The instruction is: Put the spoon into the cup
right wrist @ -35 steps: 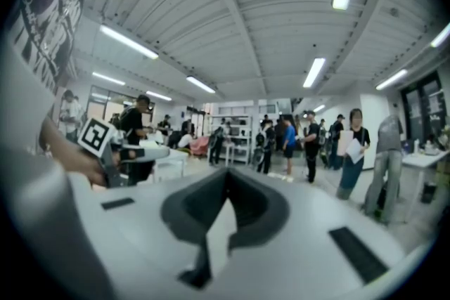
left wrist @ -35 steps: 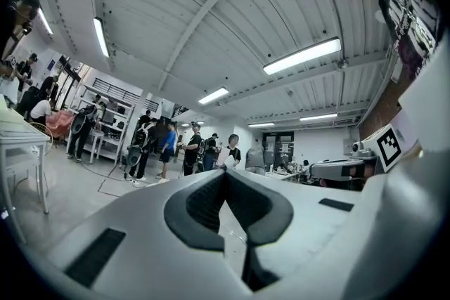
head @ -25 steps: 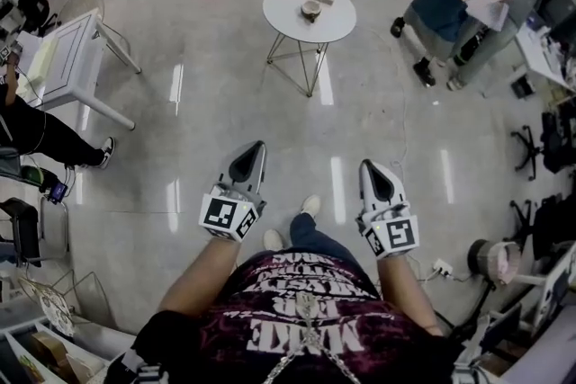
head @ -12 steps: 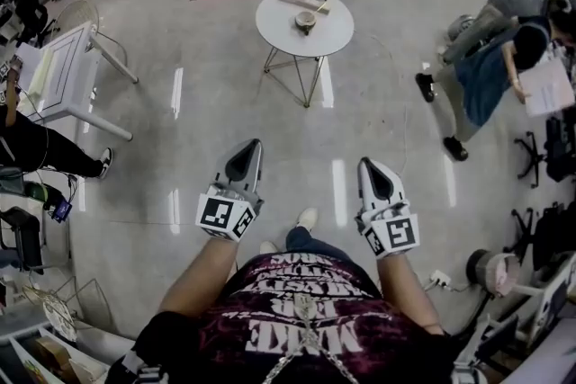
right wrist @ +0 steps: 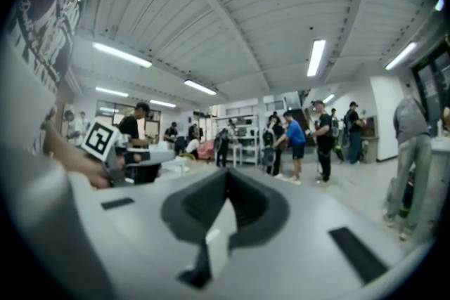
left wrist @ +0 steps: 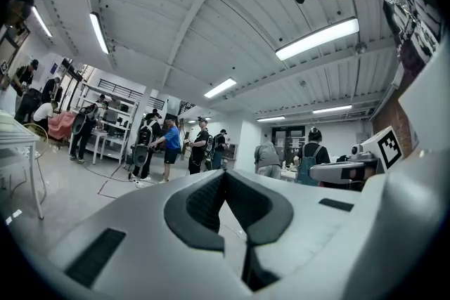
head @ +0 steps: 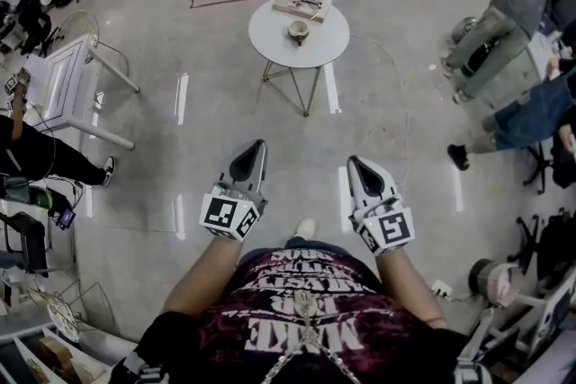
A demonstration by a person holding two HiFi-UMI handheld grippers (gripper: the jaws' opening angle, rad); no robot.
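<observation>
Left gripper point(head: 256, 148) and right gripper point(head: 355, 165) both clenched empty, jaws together, well apart from the cup point(head: 298, 31)

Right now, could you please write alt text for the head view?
A person holds the left hand-held gripper and right hand-held gripper, both shut and empty, over a glossy floor; ahead, a round white table bears a cup.

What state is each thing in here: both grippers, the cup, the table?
left gripper: shut, empty, well short of the table.
right gripper: shut, empty, beside the left one.
cup: upright on the table; contents too small to tell.
round table: standing, bearing the cup and a flat board.
spoon: cannot be made out.
</observation>
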